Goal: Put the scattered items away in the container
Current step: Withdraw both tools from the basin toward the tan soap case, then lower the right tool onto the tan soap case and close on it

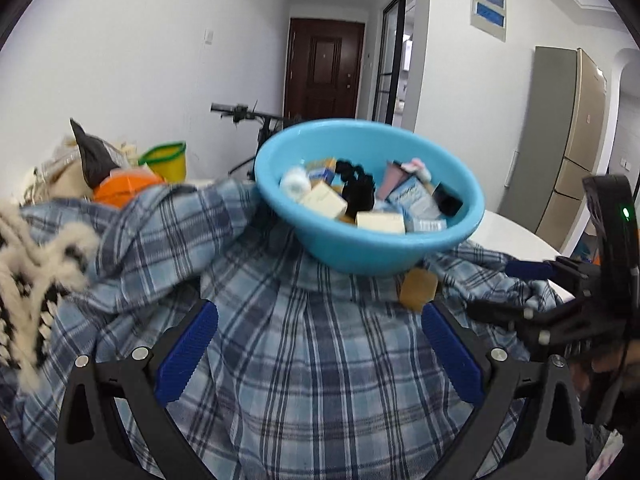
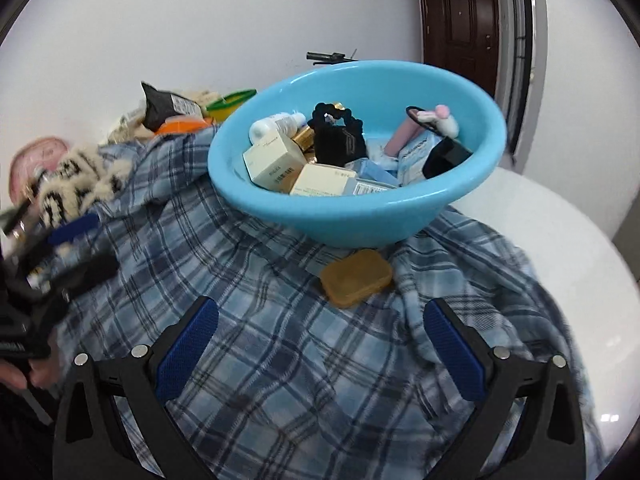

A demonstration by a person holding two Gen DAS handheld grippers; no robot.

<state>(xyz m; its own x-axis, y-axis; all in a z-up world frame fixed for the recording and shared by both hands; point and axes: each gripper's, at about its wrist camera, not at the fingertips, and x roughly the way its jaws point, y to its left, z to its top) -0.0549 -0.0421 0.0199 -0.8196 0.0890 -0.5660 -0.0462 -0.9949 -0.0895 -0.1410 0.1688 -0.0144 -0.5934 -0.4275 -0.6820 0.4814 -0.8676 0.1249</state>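
left wrist: left gripper (image 1: 320, 344) has its fingers spread wide with nothing between, hovering over the plaid shirt (image 1: 312, 360). blue bowl (image 1: 370, 196) sits on the shirt just ahead, full of boxes and bits. a tan case (image 1: 418, 288) peeks out beside its base.

right wrist: right gripper (image 2: 320, 344) also spread and empty (same shirt below). the case (image 2: 356, 278) lies on the shirt, touching the bowl (image 2: 356, 208).

Open plaid shirt (image 2: 280, 340) ahead; blue basin (image 2: 360, 208) overhangs tan case (image 2: 356, 278)
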